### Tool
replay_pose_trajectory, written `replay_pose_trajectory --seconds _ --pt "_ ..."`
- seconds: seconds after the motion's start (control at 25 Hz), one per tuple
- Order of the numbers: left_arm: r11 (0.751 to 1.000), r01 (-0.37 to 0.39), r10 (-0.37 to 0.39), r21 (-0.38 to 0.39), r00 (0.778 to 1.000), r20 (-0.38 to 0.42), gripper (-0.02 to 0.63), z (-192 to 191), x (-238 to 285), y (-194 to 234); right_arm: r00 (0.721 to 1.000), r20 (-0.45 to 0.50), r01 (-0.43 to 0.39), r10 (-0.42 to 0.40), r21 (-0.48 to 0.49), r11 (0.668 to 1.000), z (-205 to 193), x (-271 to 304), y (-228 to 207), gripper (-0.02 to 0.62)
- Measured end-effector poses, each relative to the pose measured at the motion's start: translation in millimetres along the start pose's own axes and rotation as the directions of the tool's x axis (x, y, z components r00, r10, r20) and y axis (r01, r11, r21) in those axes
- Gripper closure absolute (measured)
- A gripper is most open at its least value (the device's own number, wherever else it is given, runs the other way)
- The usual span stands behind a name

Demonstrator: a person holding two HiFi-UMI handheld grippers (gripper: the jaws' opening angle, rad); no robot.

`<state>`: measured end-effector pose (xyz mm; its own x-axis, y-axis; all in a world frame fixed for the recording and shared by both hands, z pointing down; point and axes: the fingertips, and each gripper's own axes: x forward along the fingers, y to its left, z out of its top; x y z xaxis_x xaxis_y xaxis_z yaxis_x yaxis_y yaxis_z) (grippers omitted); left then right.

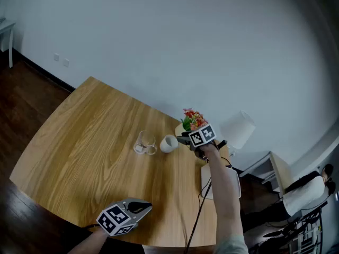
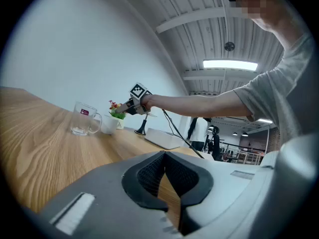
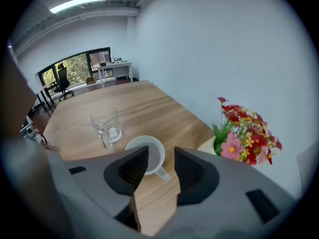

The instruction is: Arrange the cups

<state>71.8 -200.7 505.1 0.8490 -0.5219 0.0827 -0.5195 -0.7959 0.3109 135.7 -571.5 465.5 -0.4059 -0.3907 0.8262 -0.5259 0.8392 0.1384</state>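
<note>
A clear glass mug (image 1: 143, 142) and a white cup (image 1: 168, 143) stand side by side on the wooden table (image 1: 90, 136). The cup is to the right, near the far edge. My right gripper (image 1: 184, 139) hangs tilted down just right of the white cup. In the right gripper view its jaws (image 3: 161, 156) are open. The white cup (image 3: 144, 151) sits below them with its handle in the gap, untouched, and the glass mug (image 3: 104, 123) is beyond. My left gripper (image 1: 146, 207) hovers at the table's near edge, shut and empty (image 2: 164, 156), far from both cups.
A pot of red and yellow flowers (image 1: 193, 119) stands right behind the right gripper. A white lamp (image 1: 238, 128) and a flat white box (image 1: 207, 187) with a black cable are at the table's right end. A person stands beyond the table (image 2: 199, 133).
</note>
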Motion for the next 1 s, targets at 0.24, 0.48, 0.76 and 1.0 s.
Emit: replay_pose_trajectory --seconds 0.24,0.48,0.76,1.0 --pt "1.0 0.009 -0.009 -0.008 1.0 -0.011 0.597 -4.2 -2.0 -5.5 0.996 -0.089 -0.029 0.027 -0.023 0.999 -12.7 38.6 0.7 0.437" --pt "1.0 0.007 -0.007 0.001 1.0 -0.013 0.597 -1.2 -3.2 -8.7 0.951 -0.283 -0.144 0.128 -0.036 0.989 -43.3 52.1 25.7 0.453" --pt "1.0 0.001 -0.001 0.012 1.0 -0.017 0.597 -3.5 -4.0 -6.2 0.913 -0.345 -0.232 0.216 -0.003 0.973 -59.5 41.9 49.9 0.456" --pt "1.0 0.007 -0.007 0.0 1.0 -0.009 0.597 -3.5 -4.9 -6.1 0.911 -0.365 -0.214 0.19 -0.026 0.977 -65.2 53.9 56.9 0.457"
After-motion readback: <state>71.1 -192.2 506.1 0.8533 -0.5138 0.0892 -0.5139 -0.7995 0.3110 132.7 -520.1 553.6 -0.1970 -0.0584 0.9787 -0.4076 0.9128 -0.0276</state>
